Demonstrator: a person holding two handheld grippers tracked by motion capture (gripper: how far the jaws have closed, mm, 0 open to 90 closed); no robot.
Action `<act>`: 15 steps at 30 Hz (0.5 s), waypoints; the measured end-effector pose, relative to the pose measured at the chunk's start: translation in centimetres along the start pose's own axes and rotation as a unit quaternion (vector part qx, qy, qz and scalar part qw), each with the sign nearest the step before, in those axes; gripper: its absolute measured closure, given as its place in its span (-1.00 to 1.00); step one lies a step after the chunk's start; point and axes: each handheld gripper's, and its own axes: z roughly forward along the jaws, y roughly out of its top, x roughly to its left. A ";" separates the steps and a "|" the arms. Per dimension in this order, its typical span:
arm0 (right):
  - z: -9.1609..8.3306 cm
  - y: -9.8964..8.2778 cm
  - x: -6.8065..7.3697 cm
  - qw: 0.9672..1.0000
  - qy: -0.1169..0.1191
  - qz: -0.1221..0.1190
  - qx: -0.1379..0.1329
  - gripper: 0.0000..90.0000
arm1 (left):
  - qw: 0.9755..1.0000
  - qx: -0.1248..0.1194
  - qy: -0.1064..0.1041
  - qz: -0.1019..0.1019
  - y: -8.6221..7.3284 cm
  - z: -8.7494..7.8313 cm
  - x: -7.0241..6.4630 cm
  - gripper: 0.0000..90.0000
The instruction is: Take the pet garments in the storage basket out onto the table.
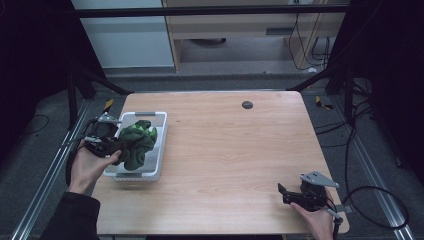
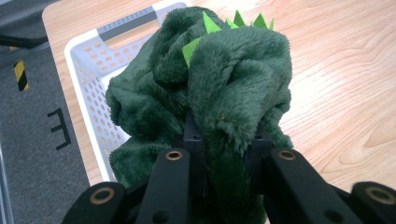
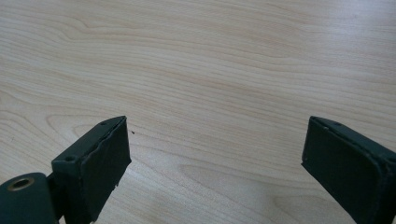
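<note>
My left gripper [image 2: 224, 144] is clamped on a dark green plush toy [image 2: 210, 93], its jaws pinching a fold of fur. That close view shows me bright green felt spikes [image 2: 236, 21] along the toy's top (barely visible from the high view). From above, I see the toy [image 1: 137, 142] hanging over the white perforated basket [image 1: 159, 150] at the counter's [image 1: 230, 150] left edge. My right gripper [image 3: 215, 144] rests with jaws wide apart over bare wood, holding nothing.

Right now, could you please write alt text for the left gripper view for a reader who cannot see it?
The left gripper is clamped on a dark green plush toy with light green spikes, held above a white perforated basket at the edge of a wooden table. Grey floor lies beyond the table.
</note>
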 end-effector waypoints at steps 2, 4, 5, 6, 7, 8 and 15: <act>0.0 0.0 -0.1 1.000 -0.002 -0.004 -0.002 -0.83 | 1.000 -0.001 0.000 0.005 0.1 -0.2 -0.2 0.69; 0.0 0.0 -0.1 1.000 -0.002 -0.004 -0.002 -0.83 | 1.000 -0.003 -0.003 0.009 0.2 -0.4 -0.5 0.69; 0.0 0.0 -0.1 1.000 -0.002 -0.004 -0.002 -0.83 | 1.000 -0.005 -0.005 0.012 0.3 -0.5 -0.7 0.69; 0.0 0.0 -0.1 1.000 -0.002 -0.005 -0.003 -0.83 | 1.000 -0.006 -0.007 0.014 0.4 -0.6 -0.9 0.69; 0.0 0.0 -0.1 1.000 -0.002 -0.004 -0.003 -0.83 | 1.000 -0.007 -0.008 0.018 0.4 -0.7 -1.0 0.69; 0.0 0.0 -0.1 1.000 -0.003 -0.005 -0.003 -0.83 | 1.000 -0.006 -0.011 0.021 0.5 -0.8 -1.2 0.69; 0.0 0.0 -0.1 1.000 -0.004 -0.006 -0.006 -0.83 | 0.999 -0.012 -0.021 0.040 1.2 -1.4 -2.6 0.69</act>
